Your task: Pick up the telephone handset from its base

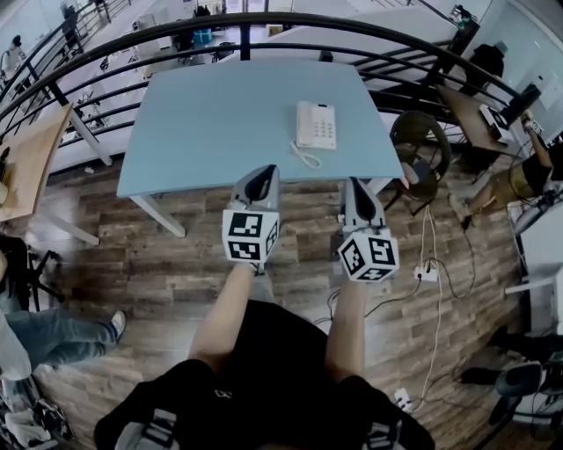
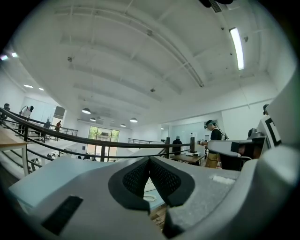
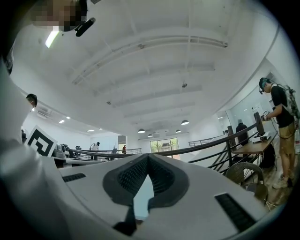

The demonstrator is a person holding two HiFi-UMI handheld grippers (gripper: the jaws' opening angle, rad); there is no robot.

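Well, the person stands at the near edge of a pale blue surface [image 1: 202,123] with a gripper in each hand, both held out level over the wood-plank floor [image 1: 158,281]. The left gripper [image 1: 258,183] has its jaws closed tip to tip, with nothing between them. The right gripper [image 1: 359,188] is the same: jaws pressed together and empty. Each carries its cube of square markers, and the person's bare forearms run back from them towards the dark shirt.

The telephone [image 1: 315,125] is white and sits on the right-hand part of the surface, towards the near edge. Its handset [image 1: 303,123] lies in place along the left side of the base [image 1: 325,127], with the keypad beside it. A coiled cord [image 1: 305,159] loops out from the front of the telephone onto the surface. Neither gripper touches the telephone. It lies beyond and between the two, a little closer to the right one, and both sets of jaws are short of it, about at the surface's edge.

Behind the surface a black curved railing [image 1: 264,19] sweeps round. A round wicker chair [image 1: 420,145] stands off the right corner, and a white power strip [image 1: 426,274] with trailing cables lies on the floor to the right.
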